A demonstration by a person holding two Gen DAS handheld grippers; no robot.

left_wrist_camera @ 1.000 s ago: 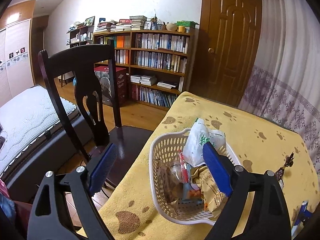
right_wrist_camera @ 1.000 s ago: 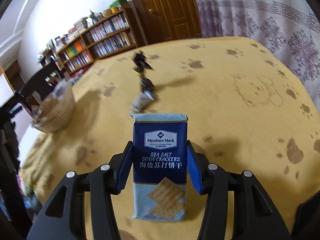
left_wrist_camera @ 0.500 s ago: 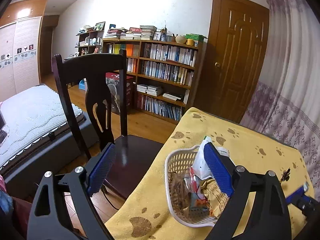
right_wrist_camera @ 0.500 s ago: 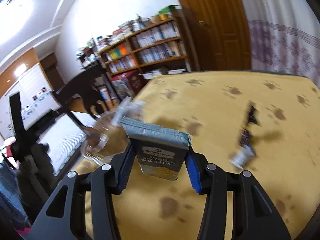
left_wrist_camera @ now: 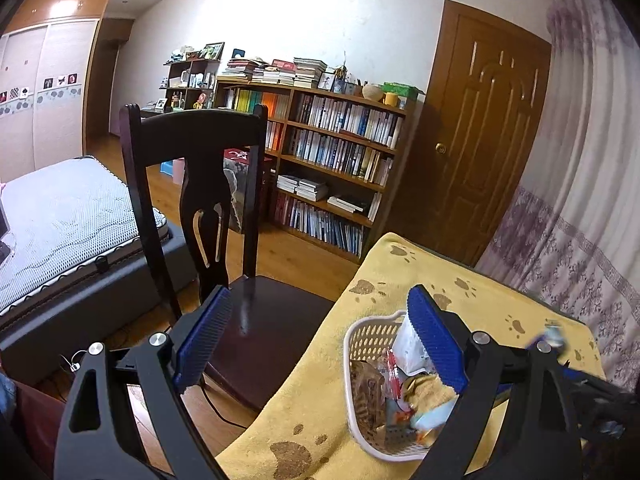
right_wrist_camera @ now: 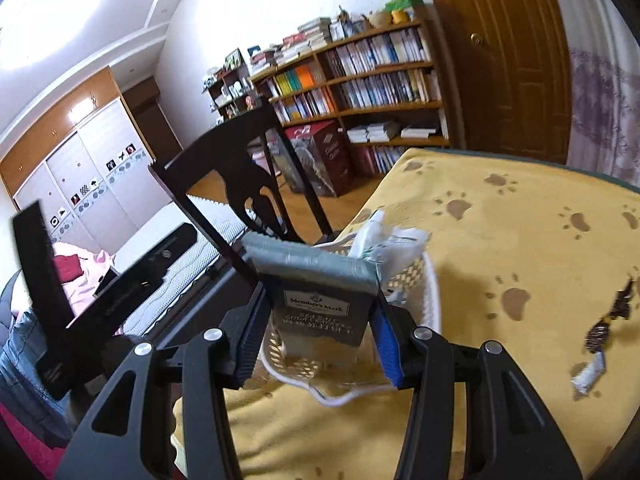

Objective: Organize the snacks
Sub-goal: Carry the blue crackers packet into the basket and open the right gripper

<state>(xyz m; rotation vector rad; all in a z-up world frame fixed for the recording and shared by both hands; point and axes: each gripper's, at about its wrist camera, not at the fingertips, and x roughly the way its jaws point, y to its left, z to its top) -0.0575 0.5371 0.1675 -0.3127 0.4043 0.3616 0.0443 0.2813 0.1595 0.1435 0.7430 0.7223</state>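
Note:
My right gripper (right_wrist_camera: 316, 332) is shut on a dark blue pack of soda crackers (right_wrist_camera: 316, 300), held directly over the white plastic basket (right_wrist_camera: 430, 292). A white bag (right_wrist_camera: 384, 244) stands up inside that basket. In the left wrist view the basket (left_wrist_camera: 360, 392) sits near the table's left edge with several wrapped snacks in it, the white bag (left_wrist_camera: 408, 350) among them. My left gripper (left_wrist_camera: 320, 344) hangs open with nothing between its fingers, above the gap between the chair and the basket. The right gripper shows blurred at the left wrist view's right edge.
A yellow paw-print cloth (right_wrist_camera: 520, 232) covers the table. Small wrapped snacks (right_wrist_camera: 600, 336) lie loose on it to the right. A dark wooden chair (left_wrist_camera: 200, 184) stands against the table's left side. Behind are a bed (left_wrist_camera: 60, 216), a bookshelf (left_wrist_camera: 332, 160) and a door (left_wrist_camera: 480, 140).
My right gripper has carried the cracker pack left across the table until it is over the basket. The left gripper has drawn back and up, still open.

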